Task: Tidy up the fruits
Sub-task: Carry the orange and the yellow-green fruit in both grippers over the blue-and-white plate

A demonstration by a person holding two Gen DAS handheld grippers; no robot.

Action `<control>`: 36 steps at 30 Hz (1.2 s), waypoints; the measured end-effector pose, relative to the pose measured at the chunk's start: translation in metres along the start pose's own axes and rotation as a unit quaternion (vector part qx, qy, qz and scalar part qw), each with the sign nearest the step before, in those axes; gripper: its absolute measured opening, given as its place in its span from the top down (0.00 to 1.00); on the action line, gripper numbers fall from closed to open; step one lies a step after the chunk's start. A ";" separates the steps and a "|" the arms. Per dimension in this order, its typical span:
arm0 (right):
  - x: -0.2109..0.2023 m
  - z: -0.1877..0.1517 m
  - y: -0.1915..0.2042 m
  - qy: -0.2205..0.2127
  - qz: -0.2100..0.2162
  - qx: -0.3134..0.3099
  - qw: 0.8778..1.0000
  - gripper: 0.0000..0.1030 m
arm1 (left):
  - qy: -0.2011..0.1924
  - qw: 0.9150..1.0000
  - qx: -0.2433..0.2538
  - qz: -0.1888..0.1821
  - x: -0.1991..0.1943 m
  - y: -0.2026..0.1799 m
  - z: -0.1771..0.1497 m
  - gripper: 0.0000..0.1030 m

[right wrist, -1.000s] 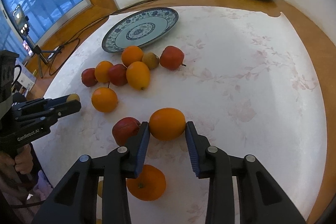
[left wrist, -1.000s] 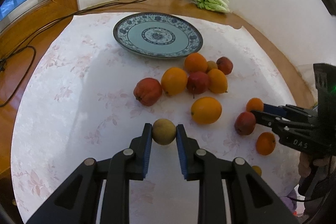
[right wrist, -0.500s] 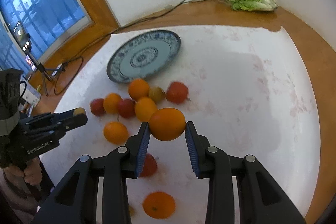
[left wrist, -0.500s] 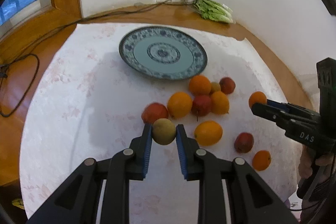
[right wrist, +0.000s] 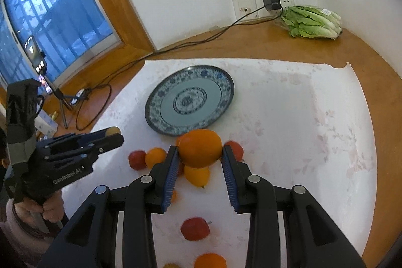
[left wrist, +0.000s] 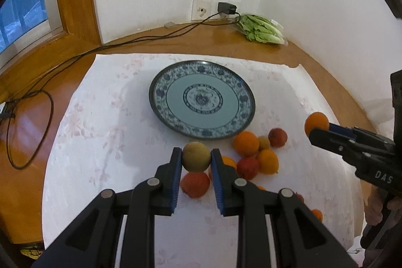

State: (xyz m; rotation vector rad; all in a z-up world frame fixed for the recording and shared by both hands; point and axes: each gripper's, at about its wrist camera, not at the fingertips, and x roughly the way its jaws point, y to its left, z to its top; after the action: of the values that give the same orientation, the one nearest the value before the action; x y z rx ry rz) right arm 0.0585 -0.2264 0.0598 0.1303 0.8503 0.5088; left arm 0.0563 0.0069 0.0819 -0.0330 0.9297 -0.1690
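Observation:
My left gripper (left wrist: 196, 159) is shut on a brownish-green round fruit (left wrist: 196, 157) and holds it well above the table, short of the blue-patterned plate (left wrist: 202, 99). My right gripper (right wrist: 200, 155) is shut on a large orange (right wrist: 200, 149), also raised, near the plate (right wrist: 189, 100). The plate has nothing on it. Several oranges and red fruits lie in a cluster on the white cloth (left wrist: 253, 155) below both grippers. The right gripper also shows in the left wrist view (left wrist: 317, 128), and the left gripper in the right wrist view (right wrist: 113, 135).
A bag of lettuce (right wrist: 311, 21) lies at the back right by the wall sockets (right wrist: 261, 5). A black cable (left wrist: 125, 44) runs along the wooden tabletop. A phone on a tripod (right wrist: 41, 72) stands by the window. More loose fruit lies near the front (right wrist: 195, 228).
Both grippers have risen and moved forward toward the plate, each carrying its fruit. The fruit cluster now lies below and behind the fingertips.

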 end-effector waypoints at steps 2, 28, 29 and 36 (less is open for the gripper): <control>0.001 0.005 0.001 -0.003 0.000 0.002 1.000 0.65 | -0.004 1.000 0.001 0.000 0.000 -0.002 0.005 0.77; 0.068 0.048 -0.004 0.032 -0.019 -0.016 0.999 0.65 | 0.027 1.000 -0.009 -0.013 0.067 0.002 0.053 0.77; 0.071 0.050 -0.005 0.032 -0.020 -0.017 0.999 0.65 | 0.028 0.999 -0.009 -0.014 0.070 0.003 0.055 0.77; 0.097 0.065 -0.003 0.039 -0.028 -0.024 0.999 0.65 | 0.024 1.000 -0.008 -0.003 0.092 0.007 0.071 0.77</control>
State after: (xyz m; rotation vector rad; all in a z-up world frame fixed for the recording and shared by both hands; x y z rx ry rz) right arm 0.1615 -0.1769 0.0352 0.0436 0.9146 0.4836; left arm 0.1681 -0.0038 0.0503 -0.0463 0.9792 -0.1697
